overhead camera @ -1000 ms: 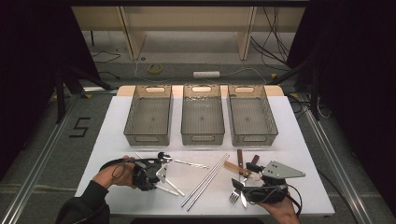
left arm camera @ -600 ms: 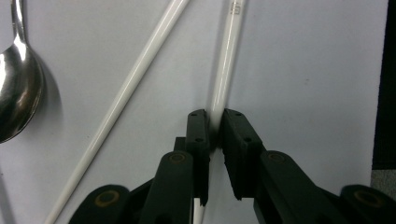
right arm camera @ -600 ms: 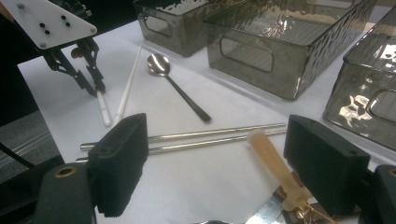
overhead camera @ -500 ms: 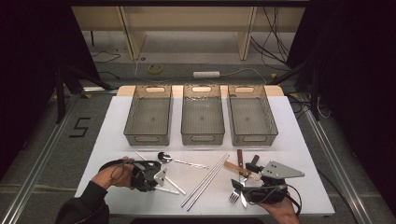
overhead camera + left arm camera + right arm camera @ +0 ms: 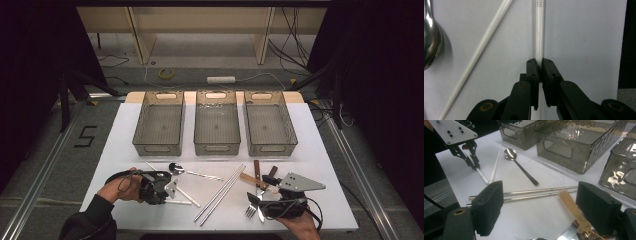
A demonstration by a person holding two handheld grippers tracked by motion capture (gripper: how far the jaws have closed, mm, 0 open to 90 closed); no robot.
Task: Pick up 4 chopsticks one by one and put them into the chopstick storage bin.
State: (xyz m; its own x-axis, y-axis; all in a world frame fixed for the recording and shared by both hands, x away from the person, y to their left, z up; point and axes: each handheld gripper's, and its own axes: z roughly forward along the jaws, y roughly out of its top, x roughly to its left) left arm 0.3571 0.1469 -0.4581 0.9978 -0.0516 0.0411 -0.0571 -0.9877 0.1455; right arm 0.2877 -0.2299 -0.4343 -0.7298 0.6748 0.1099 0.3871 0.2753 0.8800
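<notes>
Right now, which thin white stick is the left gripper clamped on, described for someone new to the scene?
Start at the left grey plastic bin on the white table; below it lie two thin white chopsticks. The held white chopstick runs straight between the left gripper jaws. Its twin lies free, slanting beside the steel spoon.

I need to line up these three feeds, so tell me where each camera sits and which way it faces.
High view: above the person's side, looking forward and down on the table and three bins; both forearms and tongs show.
Left gripper view: rides the left tongs, looking along their jaws, shut on a white chopstick.
Right gripper view: rides the right tongs, open, looking across the table toward the bins; the left tongs show far off.
Shared: the spoon shows in all three views.
</notes>
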